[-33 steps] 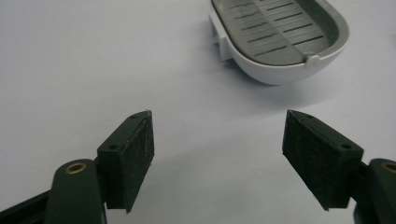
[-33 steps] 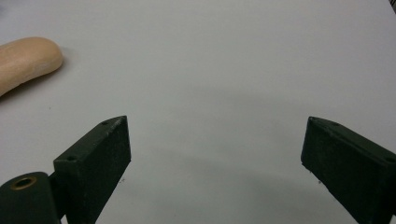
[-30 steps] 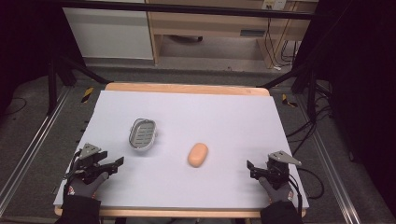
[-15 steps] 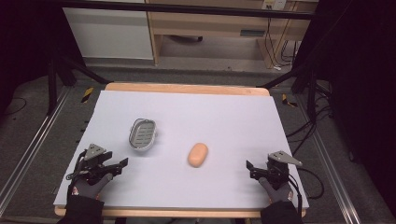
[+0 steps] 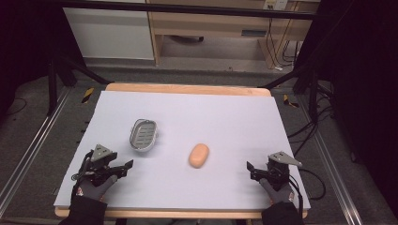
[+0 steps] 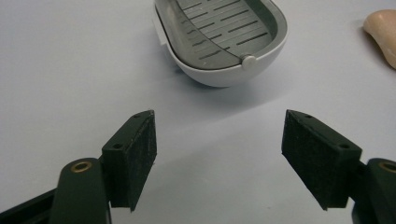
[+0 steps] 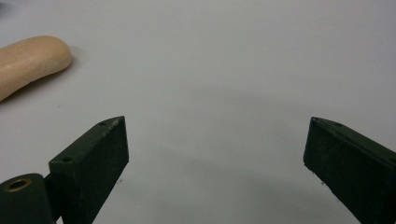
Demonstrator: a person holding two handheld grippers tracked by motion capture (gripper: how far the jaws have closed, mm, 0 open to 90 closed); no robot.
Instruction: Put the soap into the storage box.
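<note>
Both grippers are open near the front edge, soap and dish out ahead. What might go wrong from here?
The soap dish is rounded underneath and sits loose on the table, so a push from the left gripper may rock or slide it. The soap bar is smooth and rounded; the right gripper might squeeze it out sideways.

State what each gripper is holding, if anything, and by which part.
Nothing is held. The left gripper and right gripper both stand open over bare table, apart from the soap dish and soap bar.
</note>
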